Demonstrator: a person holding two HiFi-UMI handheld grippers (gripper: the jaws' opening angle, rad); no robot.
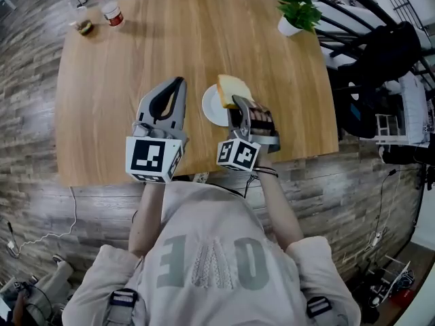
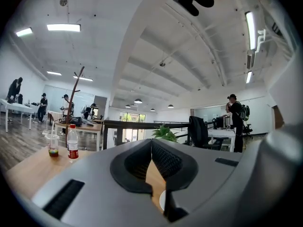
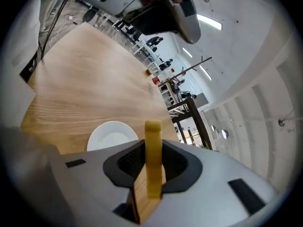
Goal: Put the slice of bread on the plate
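Note:
A slice of bread with a yellow crust is held over the far right part of a white plate near the table's front edge. My right gripper is shut on it. In the right gripper view the bread stands edge-on between the pads, and the plate lies just ahead and to the left on the wood. My left gripper hangs left of the plate, shut, with nothing in it. The left gripper view has the gripper pointing level across the table, a sliver of plate showing below it.
At the table's far left corner stand a plastic bottle with a red label and a small cup. A potted plant sits at the far right corner. A chair with a dark jacket stands past the table's right edge.

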